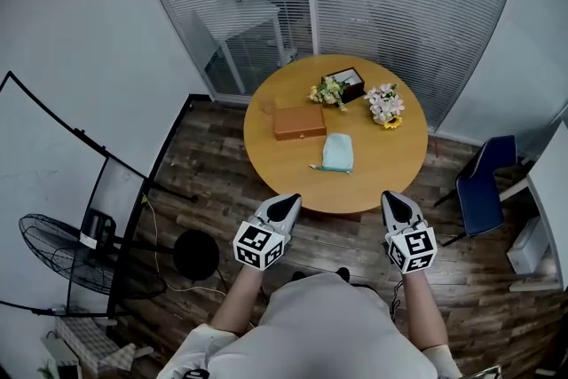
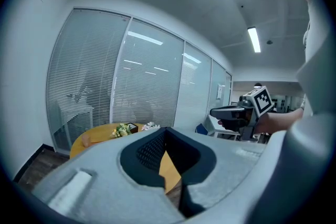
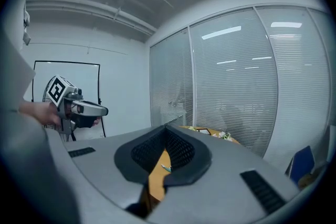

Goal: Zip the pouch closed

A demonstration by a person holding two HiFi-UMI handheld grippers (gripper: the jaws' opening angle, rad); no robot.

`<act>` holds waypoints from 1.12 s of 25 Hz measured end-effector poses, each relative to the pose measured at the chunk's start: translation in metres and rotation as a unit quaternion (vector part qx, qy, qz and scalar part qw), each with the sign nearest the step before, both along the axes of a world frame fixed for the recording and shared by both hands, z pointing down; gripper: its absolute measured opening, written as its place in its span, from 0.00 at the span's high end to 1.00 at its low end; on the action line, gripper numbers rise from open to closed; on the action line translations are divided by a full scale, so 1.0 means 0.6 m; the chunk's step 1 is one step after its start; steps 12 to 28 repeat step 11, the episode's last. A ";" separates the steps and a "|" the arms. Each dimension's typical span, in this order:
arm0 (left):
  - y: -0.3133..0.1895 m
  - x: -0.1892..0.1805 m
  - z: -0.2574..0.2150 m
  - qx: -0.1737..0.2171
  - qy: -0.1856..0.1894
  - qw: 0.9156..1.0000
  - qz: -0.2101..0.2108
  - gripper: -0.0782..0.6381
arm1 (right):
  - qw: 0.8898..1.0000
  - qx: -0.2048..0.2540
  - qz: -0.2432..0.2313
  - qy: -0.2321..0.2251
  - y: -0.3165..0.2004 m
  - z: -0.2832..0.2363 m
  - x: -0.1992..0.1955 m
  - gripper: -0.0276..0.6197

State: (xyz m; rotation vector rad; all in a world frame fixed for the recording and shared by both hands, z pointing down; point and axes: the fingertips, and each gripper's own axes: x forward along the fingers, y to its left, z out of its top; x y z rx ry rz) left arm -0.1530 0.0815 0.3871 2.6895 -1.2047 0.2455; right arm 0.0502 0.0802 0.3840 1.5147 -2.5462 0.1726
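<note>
The round wooden tabletop stands in front of the person, in the far middle of the head view, and everything the task concerns sits on it. Both hand-held grippers hover at its near rim, short of the things on it. The left gripper has its jaws brought together with nothing between them, and its own view shows only a sliver of tabletop through the gap below the tips. The right gripper is the same, jaws together and empty. On the far left part of the tabletop lies a flat brown rectangular box. Just near and right of it rests the pale blue fabric pouch, flat and clear of its neighbours. Its long axis runs near to far, and a darker teal line, probably the zip, crosses its near end from left to right. The pouch lies ahead of both grippers, roughly between them and perhaps slightly closer to the left one. The thin teal zip tab sticks out at the near left corner, towards that gripper. At this size I cannot tell whether the zip is open or shut. Beyond stand a small dark open box and two bunches of artificial flowers.
</note>
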 end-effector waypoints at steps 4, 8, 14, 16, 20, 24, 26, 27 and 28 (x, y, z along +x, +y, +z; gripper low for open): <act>-0.001 -0.001 -0.001 0.000 -0.003 1.000 0.004 0.87 | 1.000 0.001 0.003 -0.001 -0.002 -0.001 0.000 0.95; 0.001 -0.002 -0.001 0.000 -0.008 1.000 0.010 0.87 | 1.000 0.002 0.005 0.000 -0.002 -0.003 -0.001 0.95; 0.004 -0.001 -0.001 0.000 -0.012 1.000 0.015 0.87 | 1.000 0.002 0.007 0.002 0.000 -0.002 0.000 0.95; 0.004 -0.001 -0.001 0.000 -0.012 1.000 0.015 0.87 | 1.000 0.002 0.007 0.002 0.000 -0.002 0.000 0.95; 0.004 -0.001 -0.001 0.000 -0.012 1.000 0.015 0.87 | 1.000 0.002 0.007 0.002 0.000 -0.002 0.000 0.95; 0.004 -0.001 -0.001 0.000 -0.012 1.000 0.015 0.87 | 1.000 0.002 0.007 0.002 0.000 -0.002 0.000 0.95; 0.004 -0.001 -0.001 0.000 -0.012 1.000 0.015 0.87 | 1.000 0.002 0.007 0.002 0.000 -0.002 0.000 0.95; 0.004 -0.001 -0.001 0.000 -0.012 1.000 0.015 0.87 | 1.000 0.002 0.007 0.002 0.000 -0.002 0.000 0.95; 0.004 -0.001 -0.001 0.000 -0.012 1.000 0.015 0.87 | 1.000 0.002 0.007 0.002 0.000 -0.002 0.000 0.95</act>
